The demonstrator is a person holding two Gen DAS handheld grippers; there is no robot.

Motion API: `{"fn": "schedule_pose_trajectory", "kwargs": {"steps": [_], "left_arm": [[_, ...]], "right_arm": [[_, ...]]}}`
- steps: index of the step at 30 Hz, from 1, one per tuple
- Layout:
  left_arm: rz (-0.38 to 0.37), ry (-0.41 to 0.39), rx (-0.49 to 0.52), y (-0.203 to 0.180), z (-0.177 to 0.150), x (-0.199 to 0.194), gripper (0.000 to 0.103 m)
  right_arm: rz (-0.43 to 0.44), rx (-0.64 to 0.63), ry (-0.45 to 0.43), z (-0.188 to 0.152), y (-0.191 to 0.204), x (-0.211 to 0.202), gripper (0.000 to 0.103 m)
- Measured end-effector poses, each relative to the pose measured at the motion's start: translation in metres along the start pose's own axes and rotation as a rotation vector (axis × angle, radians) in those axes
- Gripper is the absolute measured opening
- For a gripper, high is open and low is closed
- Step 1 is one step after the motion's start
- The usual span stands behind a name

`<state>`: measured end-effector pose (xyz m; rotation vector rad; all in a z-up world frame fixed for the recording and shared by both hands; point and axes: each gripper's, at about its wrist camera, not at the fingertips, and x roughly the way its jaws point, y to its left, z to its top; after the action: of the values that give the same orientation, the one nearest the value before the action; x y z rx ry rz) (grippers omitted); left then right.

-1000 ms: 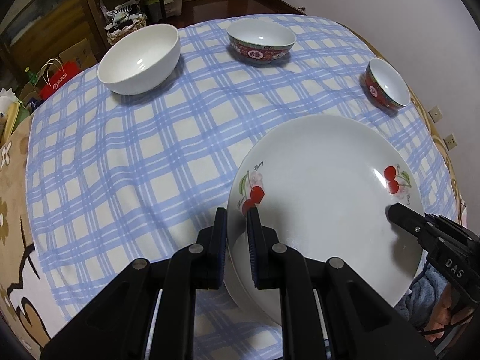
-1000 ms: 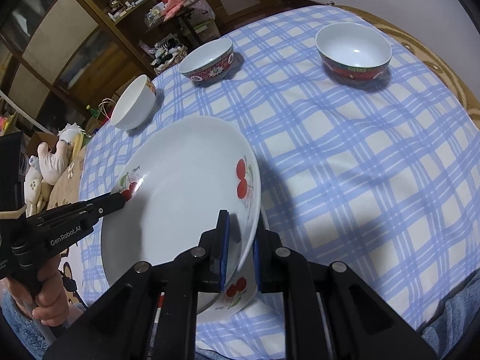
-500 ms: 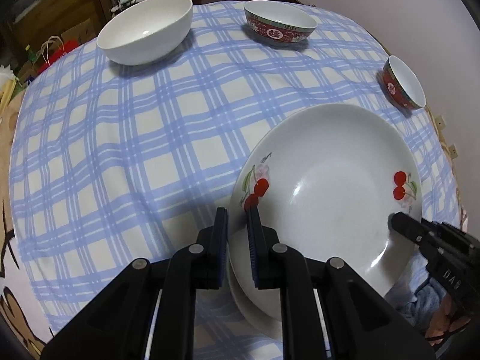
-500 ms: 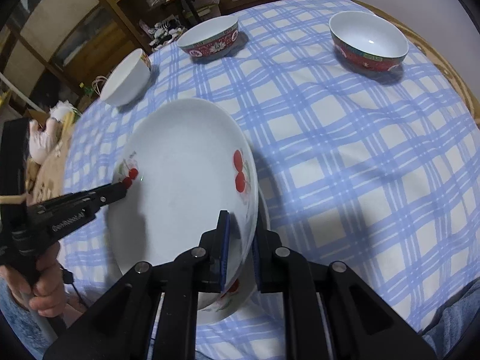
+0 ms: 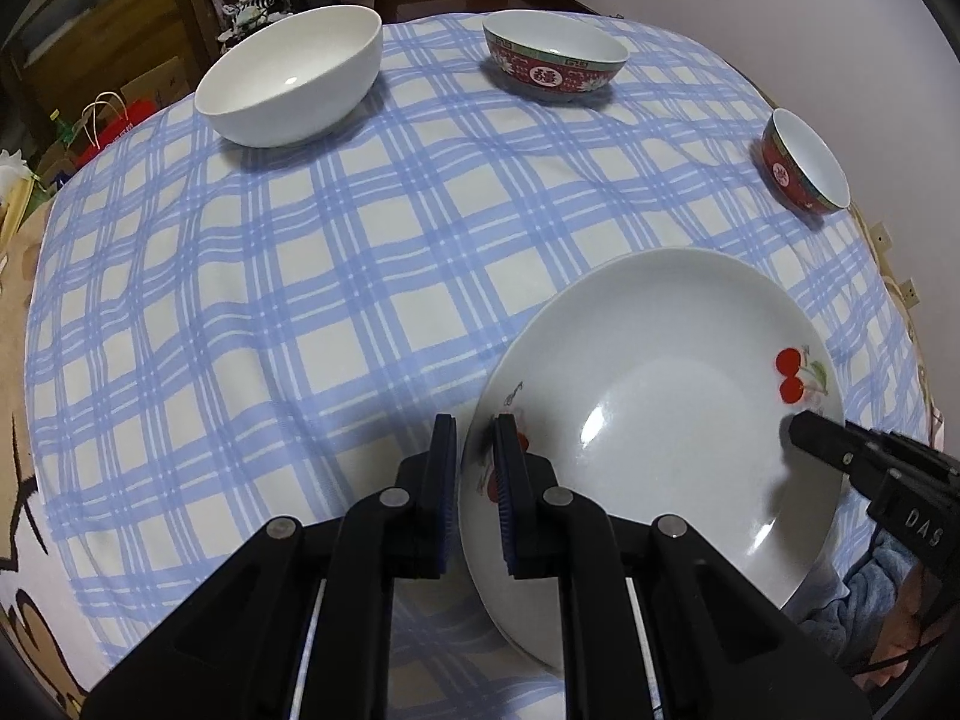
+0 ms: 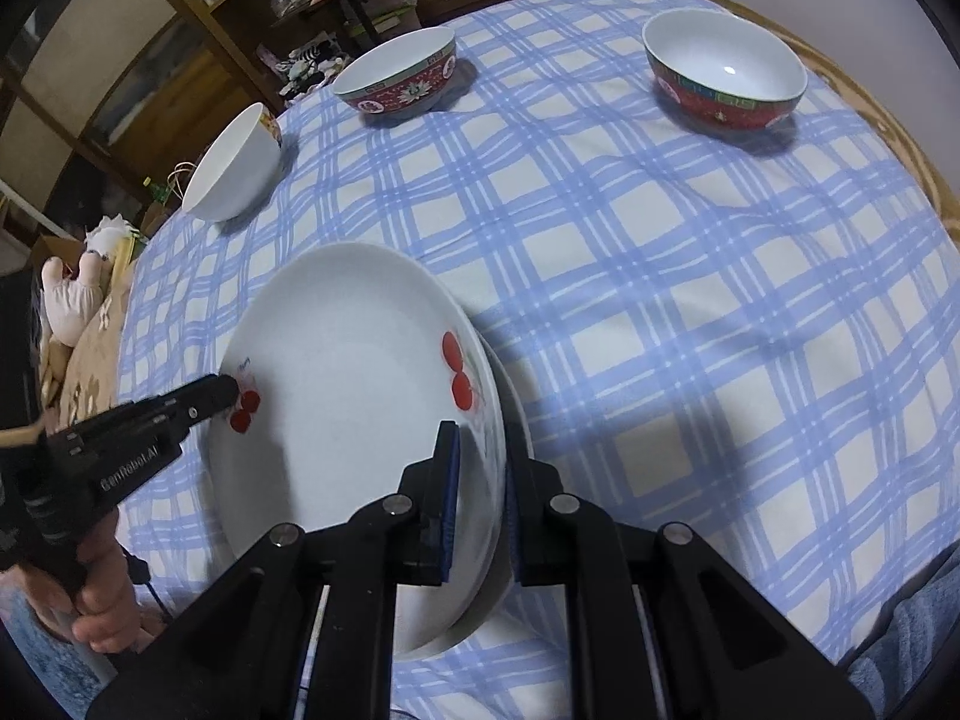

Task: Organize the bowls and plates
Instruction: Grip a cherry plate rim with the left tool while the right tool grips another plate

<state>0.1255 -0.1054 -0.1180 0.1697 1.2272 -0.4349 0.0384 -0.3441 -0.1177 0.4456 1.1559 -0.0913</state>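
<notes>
I see the bench [image 5: 240, 300] under its blue check cloth, with the cherry plate [image 5: 660, 420] at its near edge, seated on a second plate [image 6: 516, 396] beneath. My left hand-held gripper [image 5: 474, 468] pinches one rim, my right hand-held gripper [image 6: 480, 480] the opposite rim. Stacking looks nearly done (I judge); next both must release cleanly, then fetch the white bowl [image 5: 294, 78] and the red bowls [image 5: 555, 57].

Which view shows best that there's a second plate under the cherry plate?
The right wrist view: a second rim peeks out beside the cherry plate, along the edge by the right gripper. In the left wrist view the cherry plate covers nearly everything; only a thin edge shows at its near side.
</notes>
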Motion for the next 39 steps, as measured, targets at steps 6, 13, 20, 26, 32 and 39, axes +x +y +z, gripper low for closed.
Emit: {"fn": "schedule_pose_trajectory", "kwargs": {"steps": [6,13,20,26,32,39], "left_arm": [[0.004,0.009,0.015,-0.003,0.001,0.004,0.014],[0.006,0.009,0.022,-0.005,0.000,0.004,0.015],[0.000,0.017,0.020,-0.005,-0.001,0.004,0.015],[0.006,0.018,0.023,-0.004,-0.001,0.003,0.015],[-0.005,0.009,0.009,0.000,-0.001,0.000,0.015],[0.019,-0.011,0.018,0.001,-0.002,-0.006,0.015]], "right_arm": [[0.007,0.000,-0.002,0.003,0.000,0.000,0.017],[0.005,-0.001,0.003,0.004,0.002,0.000,0.017],[-0.019,-0.018,0.013,0.002,0.004,0.000,0.017],[-0.026,-0.025,0.017,0.002,0.005,0.000,0.017],[-0.026,-0.026,0.016,0.004,0.005,0.001,0.017],[-0.035,-0.041,0.008,0.004,0.007,-0.003,0.024]]}}
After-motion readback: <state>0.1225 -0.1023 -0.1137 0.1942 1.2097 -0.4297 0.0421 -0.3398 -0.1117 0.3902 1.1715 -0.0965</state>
